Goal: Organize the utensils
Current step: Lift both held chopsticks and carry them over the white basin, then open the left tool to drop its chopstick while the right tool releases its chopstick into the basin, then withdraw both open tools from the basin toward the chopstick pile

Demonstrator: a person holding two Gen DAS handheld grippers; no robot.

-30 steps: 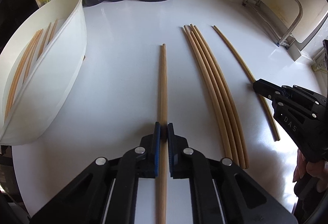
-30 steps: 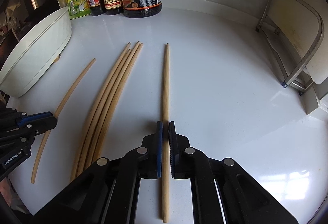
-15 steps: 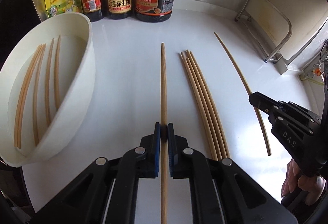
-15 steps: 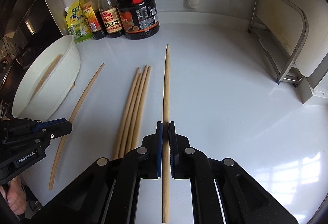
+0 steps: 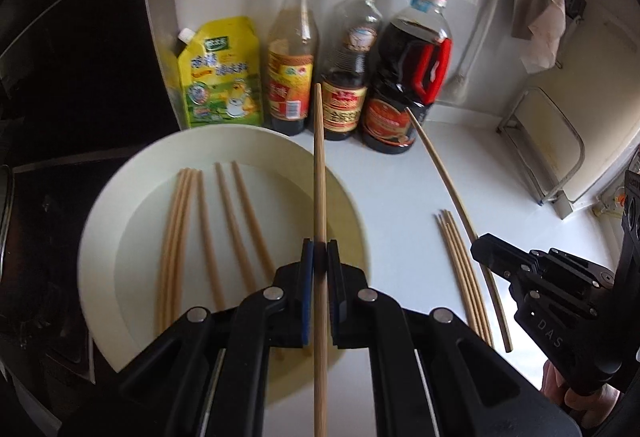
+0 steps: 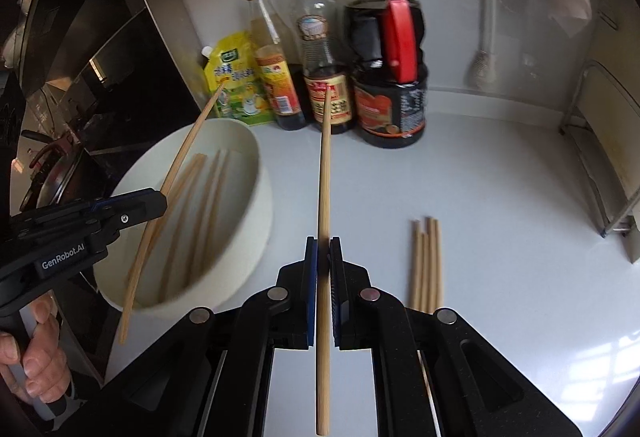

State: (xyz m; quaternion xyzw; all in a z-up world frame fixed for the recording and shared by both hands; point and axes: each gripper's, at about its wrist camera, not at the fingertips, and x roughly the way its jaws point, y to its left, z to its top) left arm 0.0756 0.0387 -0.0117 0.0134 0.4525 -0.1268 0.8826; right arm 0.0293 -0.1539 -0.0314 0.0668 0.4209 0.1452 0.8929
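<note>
My left gripper (image 5: 320,249) is shut on a wooden chopstick (image 5: 319,173) and holds it above the right side of the white bowl (image 5: 120,213). Several chopsticks (image 5: 208,237) lie in the bowl. My right gripper (image 6: 323,247) is shut on another chopstick (image 6: 325,173), raised above the counter just right of the bowl (image 6: 256,205). In the left wrist view the right gripper (image 5: 480,251) shows at the right with its chopstick (image 5: 444,177). In the right wrist view the left gripper (image 6: 158,199) shows over the bowl with its chopstick (image 6: 180,161). A bundle of chopsticks (image 6: 426,265) lies on the counter.
Three sauce bottles (image 5: 348,77) and a yellow pouch (image 5: 220,77) stand at the back wall behind the bowl. A metal rack (image 6: 600,157) stands at the right. A dark stove (image 6: 92,77) lies to the left of the bowl.
Both grippers have lifted their chopsticks off the counter and moved left. The left one is now over the bowl; the right one is beside it.
</note>
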